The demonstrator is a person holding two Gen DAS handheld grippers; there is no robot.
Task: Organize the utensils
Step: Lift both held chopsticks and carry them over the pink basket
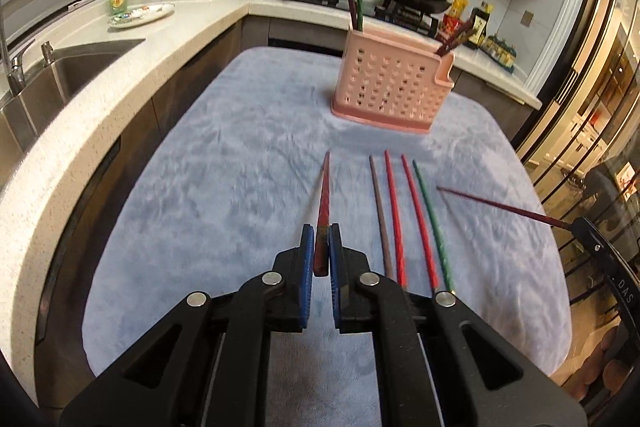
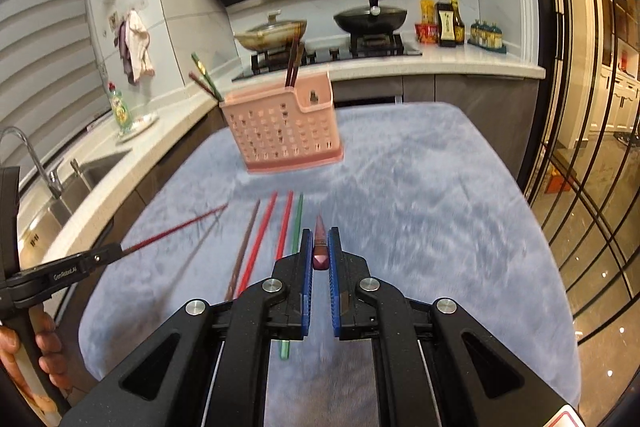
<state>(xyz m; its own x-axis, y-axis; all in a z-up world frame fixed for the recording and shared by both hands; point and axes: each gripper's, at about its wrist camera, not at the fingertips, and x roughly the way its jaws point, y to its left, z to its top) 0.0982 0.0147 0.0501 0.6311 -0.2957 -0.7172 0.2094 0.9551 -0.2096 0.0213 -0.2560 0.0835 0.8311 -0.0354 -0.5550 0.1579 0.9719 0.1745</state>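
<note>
Left wrist view: four chopsticks (image 1: 404,223) lie before the pink utensil basket (image 1: 390,87), four inside; left hand-held gripper (image 1: 321,249) and right hand-held gripper (image 2: 320,251) each pinch one.

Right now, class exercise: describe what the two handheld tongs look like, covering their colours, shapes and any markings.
Both match. The left tongs and right tongs have angular black bodies with triangular cut-outs, round silver pivot pins, and ribbed blue pads lining their two fingers. White lettering runs along the side of each body; it is too small to read surely. No cables or sleeves show.
</note>
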